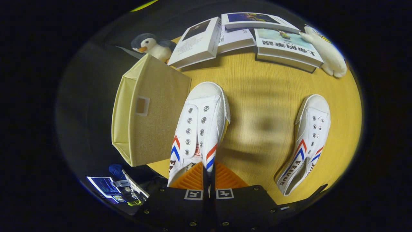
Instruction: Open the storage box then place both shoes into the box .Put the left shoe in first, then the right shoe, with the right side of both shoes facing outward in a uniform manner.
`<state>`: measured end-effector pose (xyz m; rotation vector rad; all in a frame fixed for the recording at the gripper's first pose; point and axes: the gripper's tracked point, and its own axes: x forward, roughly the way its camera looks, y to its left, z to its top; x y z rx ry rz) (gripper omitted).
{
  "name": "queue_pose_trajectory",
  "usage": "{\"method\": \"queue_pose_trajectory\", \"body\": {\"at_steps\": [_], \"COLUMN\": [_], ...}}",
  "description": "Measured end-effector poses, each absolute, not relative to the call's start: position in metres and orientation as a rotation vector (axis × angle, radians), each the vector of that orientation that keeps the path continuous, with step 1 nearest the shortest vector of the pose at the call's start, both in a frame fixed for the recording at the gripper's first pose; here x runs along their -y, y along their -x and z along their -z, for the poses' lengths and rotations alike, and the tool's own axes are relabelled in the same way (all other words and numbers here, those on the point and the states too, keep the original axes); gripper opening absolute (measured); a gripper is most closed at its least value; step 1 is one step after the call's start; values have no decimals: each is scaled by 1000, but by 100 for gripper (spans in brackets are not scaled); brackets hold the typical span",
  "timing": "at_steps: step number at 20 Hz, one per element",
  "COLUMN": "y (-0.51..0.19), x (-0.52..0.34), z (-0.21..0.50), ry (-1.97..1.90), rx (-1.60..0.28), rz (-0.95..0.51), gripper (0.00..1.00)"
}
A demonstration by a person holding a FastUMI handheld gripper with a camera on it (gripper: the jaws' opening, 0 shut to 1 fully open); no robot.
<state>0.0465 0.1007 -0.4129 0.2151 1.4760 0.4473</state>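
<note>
- White canvas, with a smooth rubber toe cap, two rows of metal eyelets and red-and-blue chevron stripes on the sides, makes up the held shoe; it has no laces, and its toe points away from the camera.
- The gripper has its two fingers drawn close together on the side wall of that shoe's heel opening, clenched on the thin canvas edge; ribbed pads fan out on either side of the pinch.
- The held shoe hangs over the wooden tabletop, just beside the storage box and overlapping its near edge.
- The storage box is a soft-sided fabric cube in pale beige, coarse-woven, with a small square label patch on the face turned towards the camera; it sits at the table's edge, left of the fingers. Whether its lid is open I cannot tell from this angle.
- The second shoe, of the same make, lies on the tabletop well to the right of the fingers, toe pointing away, its opening towards the camera.
- Beyond both shoes lie several flat, glossy books, some overlapping.
- A plush penguin stands behind the box; a white plush toy leans at the right end of the books.
</note>
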Motion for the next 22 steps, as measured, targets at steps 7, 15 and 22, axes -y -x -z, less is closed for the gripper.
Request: {"method": "queue_pose_trajectory", "body": {"at_steps": [7, 15, 22], "y": [-56, -80, -91], "x": [-104, -167, -228], "z": [398, 341, 341], "ry": [-209, -170, -80], "rx": [-1403, -1338, -1344], "rz": [-502, -624, -706], "gripper": [0, 0, 0]}}
